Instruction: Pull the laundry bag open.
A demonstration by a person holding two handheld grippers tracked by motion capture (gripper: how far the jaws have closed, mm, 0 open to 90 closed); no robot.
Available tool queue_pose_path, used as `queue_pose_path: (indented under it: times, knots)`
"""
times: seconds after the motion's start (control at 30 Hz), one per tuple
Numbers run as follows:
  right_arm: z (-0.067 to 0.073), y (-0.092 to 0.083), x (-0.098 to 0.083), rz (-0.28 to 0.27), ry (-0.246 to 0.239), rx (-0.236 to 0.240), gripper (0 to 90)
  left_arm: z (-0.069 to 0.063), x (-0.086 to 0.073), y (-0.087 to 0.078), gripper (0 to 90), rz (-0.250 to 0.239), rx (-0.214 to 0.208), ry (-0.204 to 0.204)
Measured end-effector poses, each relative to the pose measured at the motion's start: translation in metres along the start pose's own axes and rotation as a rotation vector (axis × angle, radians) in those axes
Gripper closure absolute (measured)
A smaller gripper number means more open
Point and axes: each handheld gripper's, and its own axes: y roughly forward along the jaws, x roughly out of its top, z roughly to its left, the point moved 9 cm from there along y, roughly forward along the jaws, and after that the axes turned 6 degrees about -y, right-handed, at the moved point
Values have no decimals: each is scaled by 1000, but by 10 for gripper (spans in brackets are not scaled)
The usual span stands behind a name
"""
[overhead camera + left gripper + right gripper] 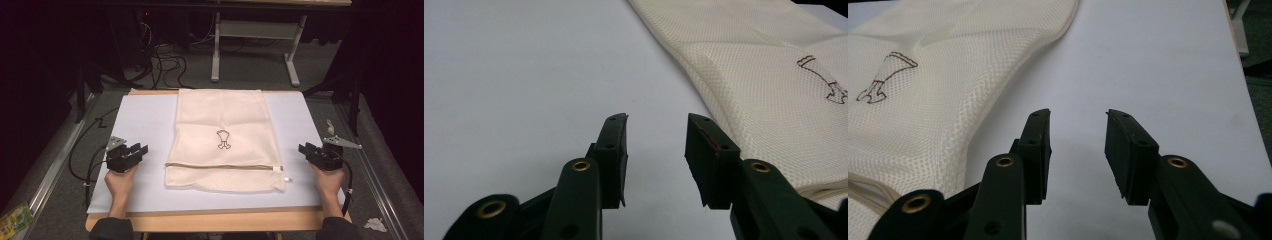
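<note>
- My left tongs (pixel 134 151) and right tongs (pixel 309 150) rest spread, empty, flanking the cream mesh zippered laundry bag (pixel 222 135) on the white table (pixel 145 120).
- Light, limp fabric; I'd pinch its near corners.

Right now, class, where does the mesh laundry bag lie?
In the high view, the mesh laundry bag lies flat mid-table on the white mat, between the left gripper and right gripper.

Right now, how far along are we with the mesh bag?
Done: the mesh bag lies flat on the white mat, zipper apparently closed, pull at its right end. In hand: nothing; left gripper and right gripper rest open either side, apart from it. Left: any handling of the bag.
</note>
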Motion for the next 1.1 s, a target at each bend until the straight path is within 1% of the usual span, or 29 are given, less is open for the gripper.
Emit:
queue_pose_path:
  times: [0.1,0.2,0.27,0.3,0.37,0.4,0.5,0.53,0.57,0.63,0.7,0.73,0.77,0.8,0.9,1.0,1.1]
  knots:
    - [-1,4,-1,9,-19,-9,635,1,-1,3,609,6,10,5]
    - [-1,6,-3,15,-20,-15,632,2,-1,5,606,1,19,3]
    - [-1,8,-3,19,-18,-25,631,4,-2,8,605,-2,20,-13]
    - [-2,9,-3,18,-25,-27,631,4,-2,9,604,2,20,-16]
    - [-2,11,-4,23,-21,-28,629,4,-4,12,603,2,25,-18]
    - [-2,12,-4,22,-30,-30,628,5,-4,13,602,5,25,-17]
    - [-2,14,-5,27,-28,-34,627,6,-7,16,601,14,33,-14]
    - [-3,15,-5,26,-38,-35,626,6,-7,17,601,13,37,-14]
    - [-2,15,-6,29,-28,-36,626,6,-7,17,600,16,40,-11]
    - [-2,16,-7,33,-24,-38,625,7,-8,18,598,21,56,2]
    - [-3,18,-8,39,-41,-46,625,8,-11,20,595,35,79,25]
    - [-2,20,-9,49,-40,-54,625,9,-12,20,593,37,85,30]
    - [-3,20,-10,54,-50,-57,624,9,-12,21,592,38,92,36]
    - [-2,21,-10,56,-47,-61,622,10,-13,22,590,42,98,39]
    - [-1,23,-10,49,-47,-58,616,10,-13,23,584,40,104,49]
    - [0,25,-11,49,-59,-61,608,10,-14,23,577,41,103,56]
    - [0,27,-11,45,-50,-59,598,10,-14,23,570,36,107,63]
